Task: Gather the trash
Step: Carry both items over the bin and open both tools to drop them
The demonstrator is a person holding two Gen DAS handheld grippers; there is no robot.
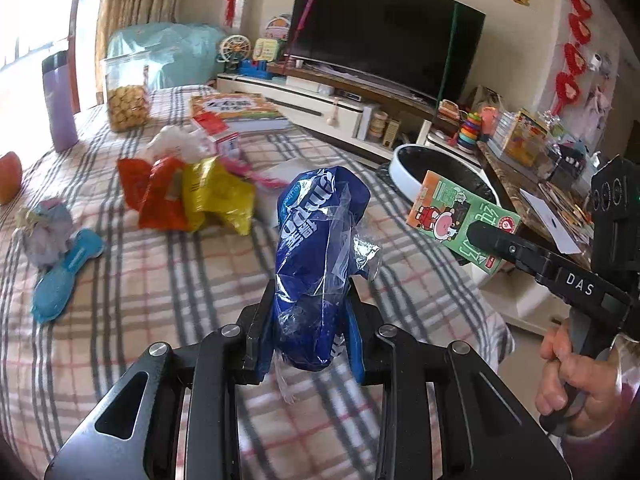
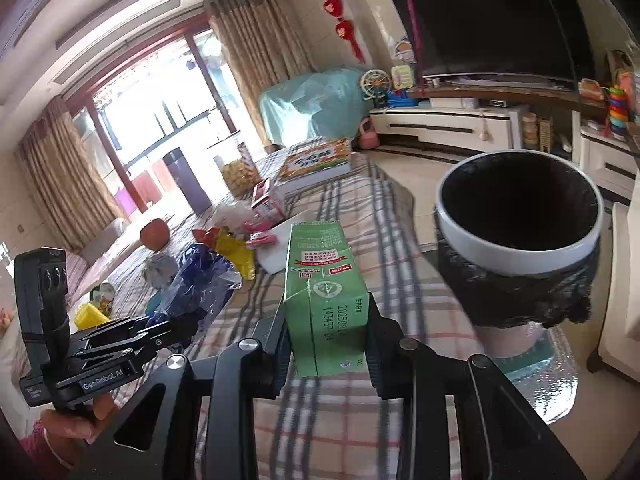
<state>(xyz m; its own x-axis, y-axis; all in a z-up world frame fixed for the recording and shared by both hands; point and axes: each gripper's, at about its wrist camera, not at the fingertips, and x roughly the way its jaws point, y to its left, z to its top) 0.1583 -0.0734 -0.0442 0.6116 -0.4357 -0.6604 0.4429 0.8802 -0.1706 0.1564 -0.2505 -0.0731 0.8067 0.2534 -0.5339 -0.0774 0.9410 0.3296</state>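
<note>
Trash fills both tools: a crumpled blue plastic wrapper (image 1: 320,264) is clamped between the fingers of the left tool (image 1: 310,320), held up above the plaid-covered table (image 1: 160,280), and a green drink carton (image 2: 324,300) is clamped lengthwise in the right tool (image 2: 326,344), also lifted off the cloth. Just beyond the carton, past the table's edge, stands a white-rimmed trash bin (image 2: 520,256) lined with a black bag, its mouth open upward. More litter lies on the table behind the wrapper: an orange snack bag (image 1: 160,196) touching a yellow snack bag (image 1: 220,200), with a wad of white tissue (image 1: 176,140) near them. Farther left sit a blue brush (image 1: 64,276), a crumpled grey wad (image 1: 46,228), a purple bottle (image 1: 60,100) and a clear jar of yellow snacks (image 1: 126,92). A dark television (image 1: 384,32) stands behind.
</note>
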